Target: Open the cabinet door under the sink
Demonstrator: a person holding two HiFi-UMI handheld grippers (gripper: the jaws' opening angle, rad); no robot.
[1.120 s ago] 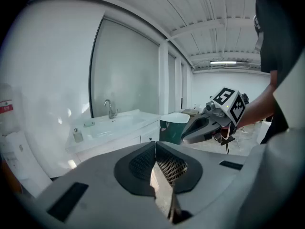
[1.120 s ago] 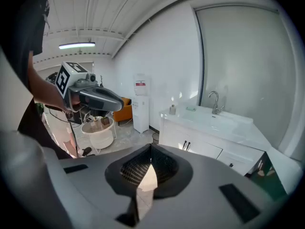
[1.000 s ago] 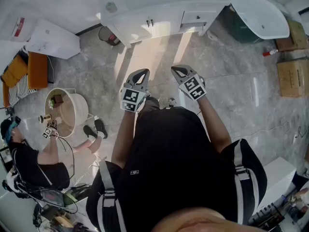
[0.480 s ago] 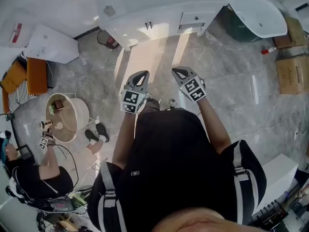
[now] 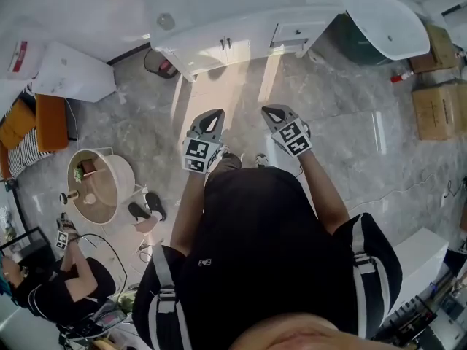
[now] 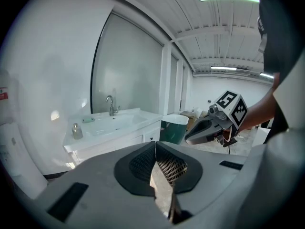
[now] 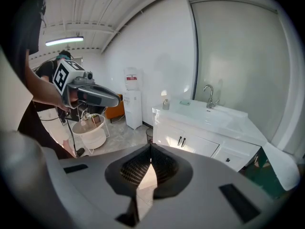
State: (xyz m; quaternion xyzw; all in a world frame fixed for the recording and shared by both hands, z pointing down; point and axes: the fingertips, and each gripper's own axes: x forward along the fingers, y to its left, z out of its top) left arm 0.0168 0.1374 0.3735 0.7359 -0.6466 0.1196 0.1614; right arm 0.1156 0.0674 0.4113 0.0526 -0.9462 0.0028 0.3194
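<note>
The white sink cabinet (image 5: 241, 31) stands by the far wall, its two doors (image 5: 225, 44) closed, with dark handles side by side in the middle. The doors (image 7: 183, 142) also show in the right gripper view, below the basin and faucet (image 7: 208, 96). Both grippers hang in the air above the tiled floor, well short of the cabinet. My left gripper (image 5: 212, 113) and my right gripper (image 5: 271, 111) point at it, each shut with nothing between the jaws. The left gripper view shows the right gripper (image 6: 190, 138) beside it.
A white bathtub (image 5: 387, 17) stands right of the cabinet, with cardboard boxes (image 5: 438, 111) beyond it. A small bin (image 5: 157, 63) sits at the cabinet's left foot. A water dispenser (image 7: 132, 106), a round white side table (image 5: 98, 184) and a seated person (image 5: 44, 290) are on the left.
Both grippers have stayed shut and side by side. The view has shifted a little, so the cabinet sits slightly higher. The seated person at the left has slid lower in the picture.
</note>
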